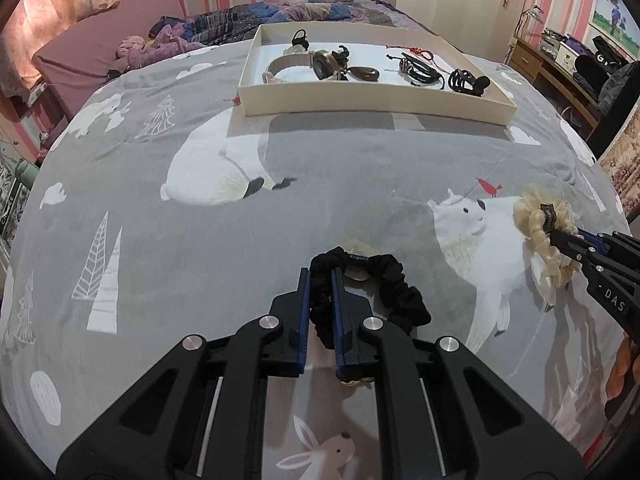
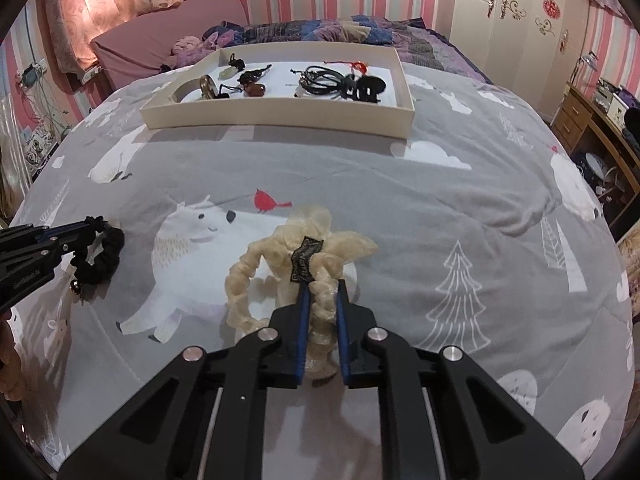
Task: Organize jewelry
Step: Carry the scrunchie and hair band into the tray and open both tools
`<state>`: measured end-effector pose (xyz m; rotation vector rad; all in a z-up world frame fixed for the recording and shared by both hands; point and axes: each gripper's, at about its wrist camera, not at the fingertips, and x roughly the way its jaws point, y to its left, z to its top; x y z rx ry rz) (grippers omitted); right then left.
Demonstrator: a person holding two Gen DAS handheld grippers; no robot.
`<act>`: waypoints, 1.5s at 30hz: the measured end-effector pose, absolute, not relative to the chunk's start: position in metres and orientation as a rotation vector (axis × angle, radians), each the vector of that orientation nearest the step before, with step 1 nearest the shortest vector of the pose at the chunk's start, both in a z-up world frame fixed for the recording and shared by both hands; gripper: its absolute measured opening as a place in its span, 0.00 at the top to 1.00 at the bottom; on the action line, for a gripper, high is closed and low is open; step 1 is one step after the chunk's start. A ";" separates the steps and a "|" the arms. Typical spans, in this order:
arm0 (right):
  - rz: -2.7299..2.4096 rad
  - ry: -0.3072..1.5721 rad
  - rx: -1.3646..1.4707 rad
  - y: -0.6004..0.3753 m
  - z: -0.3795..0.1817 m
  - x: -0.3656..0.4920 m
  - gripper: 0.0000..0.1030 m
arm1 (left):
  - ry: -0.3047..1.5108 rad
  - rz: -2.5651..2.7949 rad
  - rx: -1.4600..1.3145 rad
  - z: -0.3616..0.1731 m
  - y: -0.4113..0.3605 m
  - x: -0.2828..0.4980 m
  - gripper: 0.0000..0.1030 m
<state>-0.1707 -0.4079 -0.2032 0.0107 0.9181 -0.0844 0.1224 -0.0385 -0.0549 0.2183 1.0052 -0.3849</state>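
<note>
My left gripper (image 1: pixel 321 274) is shut on a black scrunchie (image 1: pixel 400 296), whose band is pinched between the blue pads; the rest of the loop hangs to the right, just above the grey bedspread. My right gripper (image 2: pixel 323 285) is shut on a cream scrunchie (image 2: pixel 272 264) with a small black label, its loop drooping left. Each gripper shows in the other's view: the right gripper (image 1: pixel 554 236) with the cream scrunchie (image 1: pixel 536 224) at the right edge, the left gripper (image 2: pixel 90 222) with the black scrunchie (image 2: pixel 104 256) at the left edge.
A shallow white tray (image 1: pixel 372 100) (image 2: pixel 276 118) lies further up the bed, holding a watch, pendants, cord bracelets and a black hair claw. Bunched purple and blue bedding (image 1: pixel 280 12) lies behind it. A wooden desk (image 2: pixel 588 128) stands at the right.
</note>
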 end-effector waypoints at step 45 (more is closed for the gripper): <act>-0.087 0.803 0.022 -0.423 -0.156 0.002 0.90 | 0.859 -0.532 0.063 0.010 -0.124 0.279 0.93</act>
